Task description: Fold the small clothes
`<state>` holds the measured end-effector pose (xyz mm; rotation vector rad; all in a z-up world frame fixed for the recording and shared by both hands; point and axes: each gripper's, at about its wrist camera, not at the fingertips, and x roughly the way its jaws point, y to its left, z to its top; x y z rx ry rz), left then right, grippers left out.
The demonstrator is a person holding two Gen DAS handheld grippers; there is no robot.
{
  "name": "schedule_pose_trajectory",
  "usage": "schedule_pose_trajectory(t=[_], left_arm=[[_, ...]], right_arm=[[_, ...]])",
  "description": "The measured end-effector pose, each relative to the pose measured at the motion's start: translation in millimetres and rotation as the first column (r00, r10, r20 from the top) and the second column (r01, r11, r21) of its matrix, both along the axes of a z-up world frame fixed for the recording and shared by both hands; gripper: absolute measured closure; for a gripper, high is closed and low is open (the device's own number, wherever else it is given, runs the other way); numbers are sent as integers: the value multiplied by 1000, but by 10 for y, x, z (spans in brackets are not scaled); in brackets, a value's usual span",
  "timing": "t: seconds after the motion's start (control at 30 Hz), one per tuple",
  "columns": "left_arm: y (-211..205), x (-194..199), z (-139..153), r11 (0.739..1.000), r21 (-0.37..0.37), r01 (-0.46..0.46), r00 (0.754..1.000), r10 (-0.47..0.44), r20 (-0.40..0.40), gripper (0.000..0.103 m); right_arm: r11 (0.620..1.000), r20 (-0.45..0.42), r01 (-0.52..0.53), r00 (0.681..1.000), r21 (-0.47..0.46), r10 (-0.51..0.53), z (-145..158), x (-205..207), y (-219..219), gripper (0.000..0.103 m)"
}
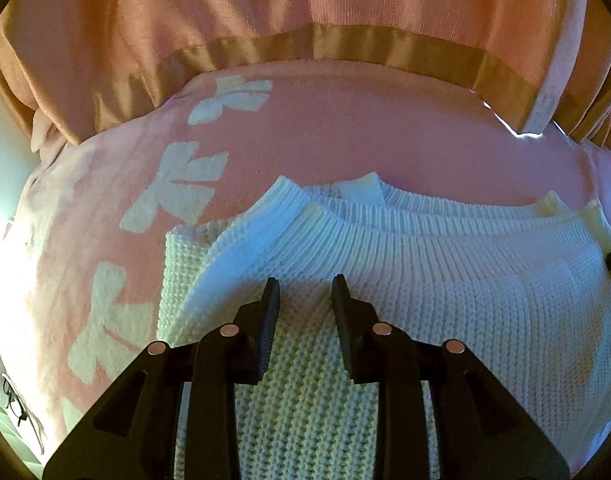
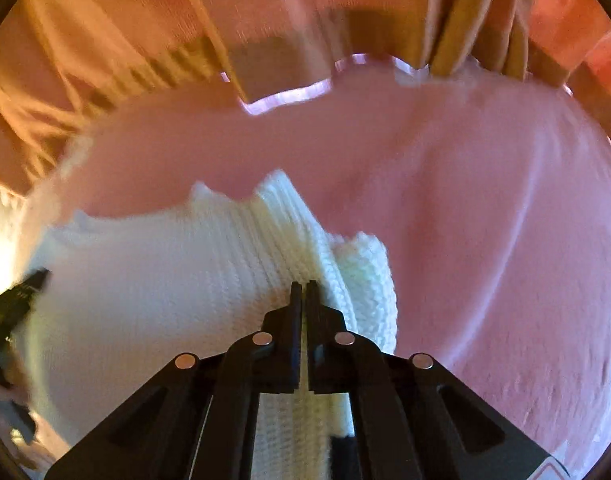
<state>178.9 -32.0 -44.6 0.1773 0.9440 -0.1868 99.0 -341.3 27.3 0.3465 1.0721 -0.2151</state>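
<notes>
Now the chunky white waffle-knit sweater lies spread on the pink fleece blanket with cream bow shapes, its ribbed band turned toward the blanket's far edge, where a peach curtain with a gold satin hem hangs. One side panel already sits doubled over near the blanket's left side, so the fold looks partly made.

Over on the left, the left gripper hovers above the knit with its black jaws standing apart and nothing caught between them: released, by the look of it. And the right gripper is clenched tight, jaws pressed together right at the ribbed edge of the sweater; whether a pinch of yarn sits between the pads cannot be told through the blur.

As for handling, this garment looks soft, floppy and fairly light, though thicker than a plain tee. It should drape and sag wherever it is unsupported, and the open weave could snag on a fingertip or stretch if tugged from a single stitch. The blanket beneath is fuzzy, so the knit will likely cling, not slide. Best purchase, in all likelihood, is the dense ribbed band or a doubled edge at a corner, taken with both claws well apart so the layers lift together and stay square.
</notes>
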Motion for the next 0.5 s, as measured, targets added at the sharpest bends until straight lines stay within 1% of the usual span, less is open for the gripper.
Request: schedule_pose_trajectory(t=[0.03,0.07,0.1,0.13,0.17,0.2,0.27,0.3,0.33,0.37,0.4,0.47,0.5], left_arm=[[-6,-7,-6,1000,-2,-1,1000,1,-1,76],[-11,-18,2,1000,-4,-2,1000,2,-2,76],[-13,-20,-2,1000,-2,-3,1000,3,-2,76],[-16,-25,-2,1000,-1,-4,1000,4,-1,76],[-19,-30,-6,1000,1,-3,1000,3,1,76],[-21,-39,-5,1000,4,-1,1000,1,3,76],[-4,-53,13,1000,-3,1,1000,-1,0,76],[25,-71,44,1000,-18,2,1000,-2,-4,76],[57,-65,69,1000,-30,3,1000,-3,-6,76],[94,-76,98,999,-47,2,1000,-2,-9,72],[146,-94,135,997,-71,1,1000,-1,-10,69],[213,-132,182,995,-95,0,1000,-1,-2,68],[229,-153,191,996,-87,7,1000,-6,4,68]], right_arm=[[1000,35,-11,999,-24,12,88,-5,33,101],[998,50,-21,998,-54,24,124,5,53,97],[995,17,-24,1000,-92,26,60,50,64,97],[994,-26,-23,999,-109,20,-40,83,55,97],[993,-73,-22,997,-114,14,-175,78,86,100],[994,-67,-15,998,-109,7,-223,77,62,101],[994,-58,0,998,-112,-6,-85,91,70,99],[994,-1,-10,1000,-113,10,96,63,131,99],[993,27,-20,999,-117,24,185,55,179,99],[992,64,-46,996,-121,54,325,21,262,99],[990,88,-69,993,-126,81,397,-7,326,99],[985,89,-105,989,-135,117,391,-39,397,99],[984,71,-120,989,-129,130,326,-6,406,99]])
